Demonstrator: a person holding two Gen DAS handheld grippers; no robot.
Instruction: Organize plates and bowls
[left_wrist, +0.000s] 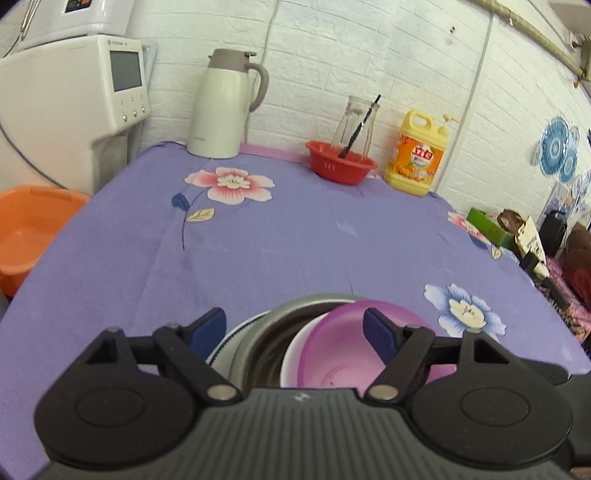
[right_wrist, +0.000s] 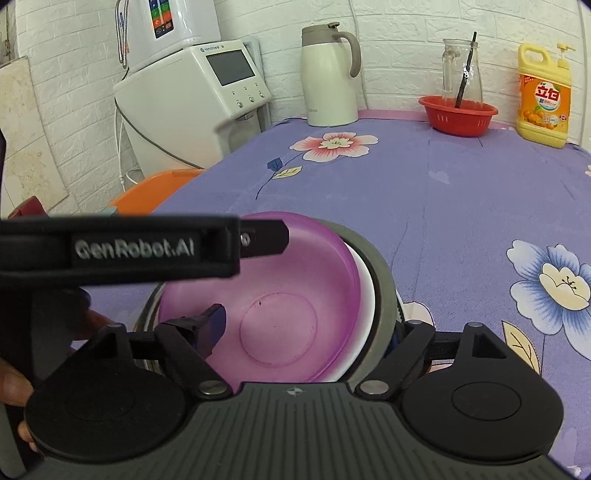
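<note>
Three bowls are stacked near the front edge of the table (left_wrist: 295, 236): a purple bowl (right_wrist: 291, 295) is set inside a white bowl (right_wrist: 365, 295), and both are held tilted inside a grey metal bowl (right_wrist: 384, 284). Under the stack, a plate (left_wrist: 225, 341) with a dark rim line is partly seen. The left gripper (left_wrist: 295, 330) is held above the stack with its blue pads wide apart, and nothing is gripped between them. The right gripper (right_wrist: 306, 328) is also opened wide; one pad (right_wrist: 216, 325) is seen inside the purple bowl, while the other side is placed outside the metal bowl, so the rims of the stack are found between the fingers, but contact cannot be told. At the back edge of the table, a white jug (right_wrist: 328, 74), a red basket (right_wrist: 458, 114) with a glass bottle (right_wrist: 461, 70) in it, and a yellow soap bottle (right_wrist: 543, 99) are placed. An orange basin (left_wrist: 33, 229) is seen beside the left edge.
</note>
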